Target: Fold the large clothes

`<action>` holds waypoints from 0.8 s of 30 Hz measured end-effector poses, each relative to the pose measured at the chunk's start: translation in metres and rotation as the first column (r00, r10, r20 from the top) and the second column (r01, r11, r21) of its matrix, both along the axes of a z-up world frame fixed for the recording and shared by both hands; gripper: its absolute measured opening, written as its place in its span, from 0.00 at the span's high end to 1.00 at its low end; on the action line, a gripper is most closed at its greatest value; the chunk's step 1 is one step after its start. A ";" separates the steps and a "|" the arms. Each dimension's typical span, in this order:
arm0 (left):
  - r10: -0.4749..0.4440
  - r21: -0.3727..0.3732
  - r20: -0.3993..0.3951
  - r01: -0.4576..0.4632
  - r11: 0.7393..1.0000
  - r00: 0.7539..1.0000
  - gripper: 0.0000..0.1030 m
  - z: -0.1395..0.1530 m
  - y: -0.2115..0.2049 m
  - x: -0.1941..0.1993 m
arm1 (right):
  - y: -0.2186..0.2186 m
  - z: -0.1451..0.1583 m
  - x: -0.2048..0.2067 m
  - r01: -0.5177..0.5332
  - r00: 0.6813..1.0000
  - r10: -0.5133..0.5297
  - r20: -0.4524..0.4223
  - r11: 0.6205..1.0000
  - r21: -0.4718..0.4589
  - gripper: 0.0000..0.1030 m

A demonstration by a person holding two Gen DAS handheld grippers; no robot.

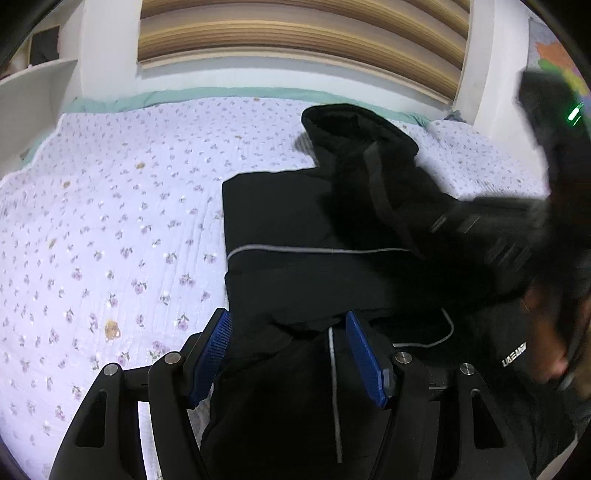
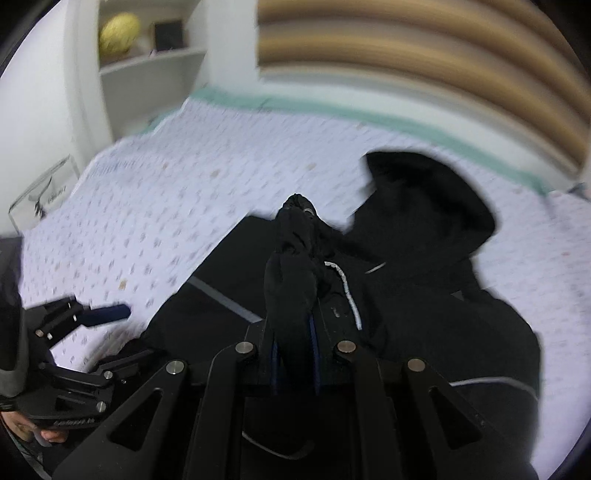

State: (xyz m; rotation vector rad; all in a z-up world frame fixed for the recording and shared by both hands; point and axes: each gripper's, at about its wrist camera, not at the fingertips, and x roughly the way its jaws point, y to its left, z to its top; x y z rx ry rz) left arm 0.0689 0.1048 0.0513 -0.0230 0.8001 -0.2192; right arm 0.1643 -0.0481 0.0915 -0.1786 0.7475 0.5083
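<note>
Black hooded jacket with thin grey piping (image 1: 314, 229) spread across the near right part of the bed, hood (image 1: 351, 125) toward the headboard, left edge folded straight and square. White quilted bedspread with small purple flowers (image 1: 110, 221) bare across the whole left half, up to the pale green border (image 1: 122, 99) along the far edge: ample open room on that side. Narrower strip of bare quilt to the right of the hood.

Left gripper (image 1: 288, 354): blue ribbed pads (image 1: 212, 354) standing well apart, a fold of the black jacket lying between them, pads not pressing on it. Nothing gripped.

Right gripper (image 2: 293, 350): jaws drawn almost together, clamped on a bunched tail of black jacket fabric (image 2: 291, 280) rising above the fingertips. White toothed zip edge (image 2: 349, 291) just beside that bunch. Right-wrist view blurred; fine detail beyond that not readable.

Count: one jacket, one hood, two grippers, two blue pads seen on the left gripper. One white shelf unit (image 2: 147, 70) past the far left corner of the bed, bearing one yellow-green round object (image 2: 120, 33) and one small dark frame (image 2: 168, 35). One ribbed tan headboard panel (image 1: 295, 37) behind the bed. One clear plaque (image 2: 44, 192) at the left bed edge.
</note>
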 end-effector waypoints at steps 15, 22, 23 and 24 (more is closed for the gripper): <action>-0.090 -0.318 -0.083 0.059 0.946 0.993 0.36 0.022 0.035 0.017 | -0.059 0.000 -0.021 -0.074 0.993 0.094 -0.072 0.967 0.242 0.30; -0.121 -0.349 -0.237 0.031 0.936 0.964 0.36 -0.008 -0.006 0.078 | -0.173 0.008 -0.037 0.142 0.990 -0.135 -0.046 0.961 0.238 0.30; -0.106 -0.329 -0.252 0.017 0.944 0.962 0.36 -0.015 -0.012 0.087 | -0.186 0.006 -0.037 0.166 0.986 -0.157 -0.056 0.957 0.238 0.30; -0.088 -0.308 -0.267 0.002 0.951 0.960 0.36 -0.021 -0.018 0.095 | -0.201 0.000 -0.037 0.199 0.980 -0.187 -0.071 0.952 0.233 0.30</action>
